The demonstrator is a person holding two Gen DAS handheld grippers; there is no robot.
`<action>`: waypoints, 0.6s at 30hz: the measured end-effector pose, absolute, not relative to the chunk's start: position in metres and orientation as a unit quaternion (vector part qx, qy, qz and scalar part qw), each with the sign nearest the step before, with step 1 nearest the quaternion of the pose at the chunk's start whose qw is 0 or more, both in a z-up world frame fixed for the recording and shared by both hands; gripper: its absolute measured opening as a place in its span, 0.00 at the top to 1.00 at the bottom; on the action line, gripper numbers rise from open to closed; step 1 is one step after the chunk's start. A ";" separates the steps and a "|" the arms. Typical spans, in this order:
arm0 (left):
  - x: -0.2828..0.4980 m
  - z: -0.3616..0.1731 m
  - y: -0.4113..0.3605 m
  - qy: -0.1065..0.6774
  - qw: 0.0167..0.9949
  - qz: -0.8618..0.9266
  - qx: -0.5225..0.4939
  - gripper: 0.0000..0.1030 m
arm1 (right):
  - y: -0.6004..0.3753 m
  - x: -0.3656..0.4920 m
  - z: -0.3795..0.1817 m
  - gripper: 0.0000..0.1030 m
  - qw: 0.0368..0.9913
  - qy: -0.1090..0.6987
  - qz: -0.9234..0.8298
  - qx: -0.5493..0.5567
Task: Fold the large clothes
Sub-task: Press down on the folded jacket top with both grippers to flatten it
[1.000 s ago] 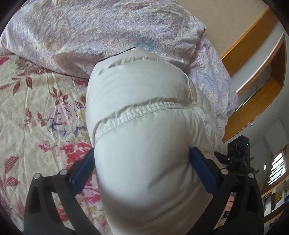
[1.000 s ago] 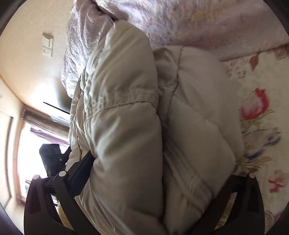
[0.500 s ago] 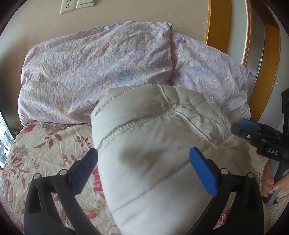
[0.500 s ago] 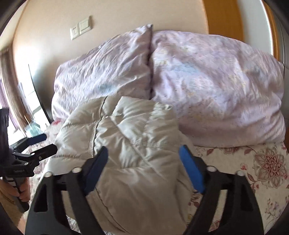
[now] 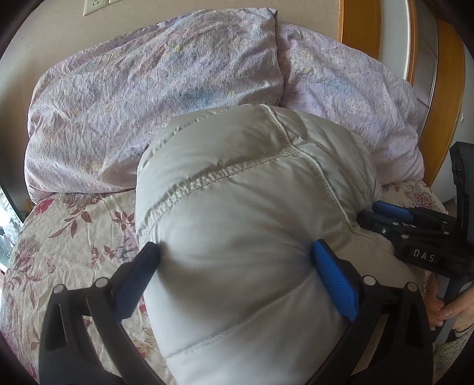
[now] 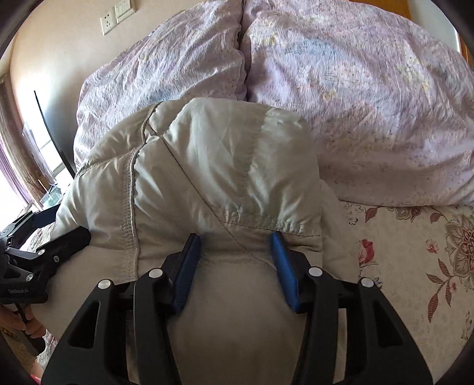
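Note:
A puffy beige down jacket point(image 5: 243, 207), folded into a thick bundle, rests on the flowered bed sheet point(image 5: 74, 237) in front of the pillows. My left gripper point(image 5: 237, 260) has its blue pads pressed into the bundle's left end, jaws wide around it. My right gripper point(image 6: 235, 257) has its blue pads squeezing a narrower fold of the jacket point(image 6: 213, 165) at its right end. Each gripper shows in the other's view: the right gripper point(image 5: 414, 234) at the right edge, the left gripper point(image 6: 41, 245) at the left edge.
Two lilac pillows point(image 5: 148, 97) point(image 6: 370, 103) lie against the wall behind the jacket. A wooden frame point(image 5: 444, 88) stands at the right. Wall sockets point(image 6: 115, 16) are above. A window point(image 6: 17, 165) and a dark panel are at the left.
Both grippers have swung the jacket bundle round from sideways to level and lowered it toward the bed. The right gripper's jaws have narrowed on the fabric.

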State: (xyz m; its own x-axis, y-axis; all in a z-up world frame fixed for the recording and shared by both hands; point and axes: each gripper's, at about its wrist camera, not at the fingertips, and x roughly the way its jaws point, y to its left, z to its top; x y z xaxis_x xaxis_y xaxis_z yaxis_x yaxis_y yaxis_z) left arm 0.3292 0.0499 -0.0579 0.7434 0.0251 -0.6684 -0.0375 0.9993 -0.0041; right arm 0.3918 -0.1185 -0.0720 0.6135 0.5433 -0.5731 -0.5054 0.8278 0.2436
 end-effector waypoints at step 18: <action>0.345 -0.045 0.061 0.349 0.936 0.052 0.000 0.02 | -0.124 0.413 -0.029 0.49 0.917 0.278 0.282 0.047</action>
State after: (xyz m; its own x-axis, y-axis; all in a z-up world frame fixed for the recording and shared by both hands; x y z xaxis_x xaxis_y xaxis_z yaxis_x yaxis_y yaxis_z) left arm 0.3445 0.0615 -0.0450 0.7513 0.0969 -0.6528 -0.0971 0.9946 0.0359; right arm 0.4131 -0.1237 -0.0294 0.6870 0.5427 -0.4832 -0.4905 0.8370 0.2427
